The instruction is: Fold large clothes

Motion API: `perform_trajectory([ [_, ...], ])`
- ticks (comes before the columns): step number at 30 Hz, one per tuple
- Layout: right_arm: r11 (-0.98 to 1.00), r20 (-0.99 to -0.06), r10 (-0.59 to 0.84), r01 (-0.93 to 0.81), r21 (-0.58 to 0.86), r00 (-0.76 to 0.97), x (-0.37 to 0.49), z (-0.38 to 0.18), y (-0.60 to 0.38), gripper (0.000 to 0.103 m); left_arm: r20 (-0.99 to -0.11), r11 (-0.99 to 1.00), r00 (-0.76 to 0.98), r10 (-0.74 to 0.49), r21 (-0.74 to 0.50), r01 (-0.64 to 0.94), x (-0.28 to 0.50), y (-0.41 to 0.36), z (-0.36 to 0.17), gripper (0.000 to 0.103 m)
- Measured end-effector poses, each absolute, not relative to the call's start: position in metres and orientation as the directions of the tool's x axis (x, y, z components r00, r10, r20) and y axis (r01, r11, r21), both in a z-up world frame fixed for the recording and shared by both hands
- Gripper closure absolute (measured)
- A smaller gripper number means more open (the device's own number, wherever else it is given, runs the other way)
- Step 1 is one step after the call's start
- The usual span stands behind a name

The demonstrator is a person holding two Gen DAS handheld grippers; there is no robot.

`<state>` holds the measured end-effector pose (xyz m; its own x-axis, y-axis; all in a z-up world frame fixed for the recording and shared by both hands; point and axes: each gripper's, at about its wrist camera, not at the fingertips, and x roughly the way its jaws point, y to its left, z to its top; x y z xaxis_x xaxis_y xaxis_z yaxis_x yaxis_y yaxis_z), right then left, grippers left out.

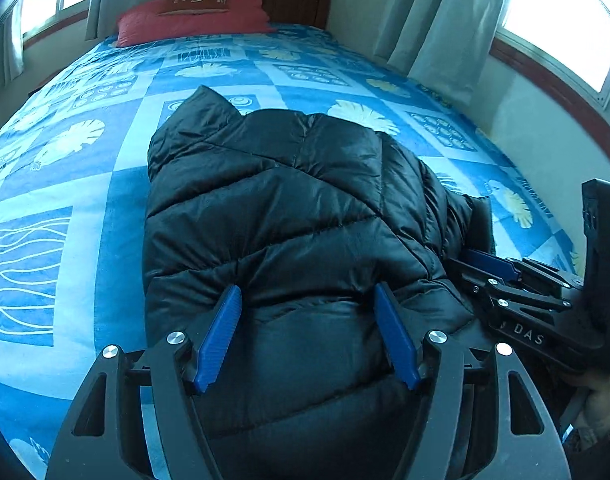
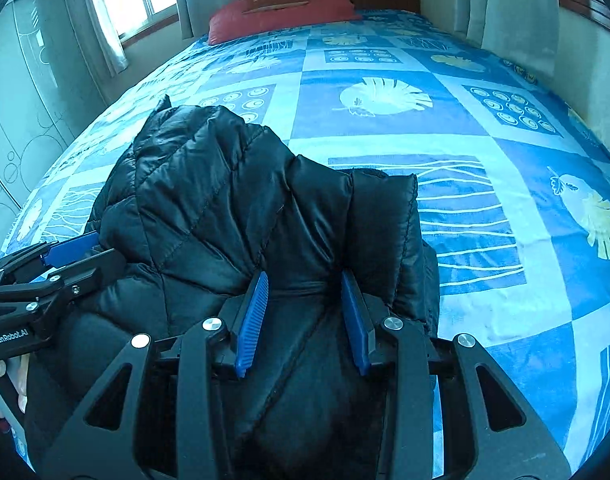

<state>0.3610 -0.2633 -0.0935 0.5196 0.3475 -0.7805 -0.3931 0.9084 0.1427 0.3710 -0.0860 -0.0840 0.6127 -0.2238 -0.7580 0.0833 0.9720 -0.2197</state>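
Observation:
A black puffer jacket (image 1: 285,200) (image 2: 209,200) lies bunched and partly folded on the blue patterned bed (image 1: 65,160) (image 2: 485,240). My left gripper (image 1: 305,288) has its blue pads pressed into a thick puffy fold at the jacket's near edge. My right gripper (image 2: 304,276) pinches a narrower gathered fold beside the jacket's right side, and its jaws are easing open with the fabric still between them. Each gripper shows in the other's view: the right gripper (image 1: 489,264) at the jacket's right, the left gripper (image 2: 77,248) at its left.
A red pillow (image 1: 193,20) (image 2: 281,12) with a brown cushion lies at the headboard. Curtained windows stand on both sides. A pale wardrobe (image 2: 25,100) stands left of the bed. A person's hand (image 1: 601,400) (image 2: 1,380) holds each handle.

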Motion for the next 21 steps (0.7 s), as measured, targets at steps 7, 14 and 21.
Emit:
perform_trajectory([
  [7,0.913,-0.767,0.345,-0.384,0.139,0.541,0.361,-0.101,-0.261,0.067,-0.757,0.97,0.611,-0.23,-0.225,0.086,0.375,-0.086,-0.093,0.036],
  [14,0.917,-0.754,0.339,-0.378,0.13,0.563,0.358,-0.105,-0.261,0.067,-0.753,0.972,0.618,-0.225,-0.217,0.089,0.374,-0.087,-0.095,0.036],
  [21,0.917,-0.747,0.335,-0.38,0.12,0.574,0.356,-0.102,-0.261,0.067,-0.751,0.975,0.625,-0.214,-0.202,0.092,0.372,-0.09,-0.094,0.036],
])
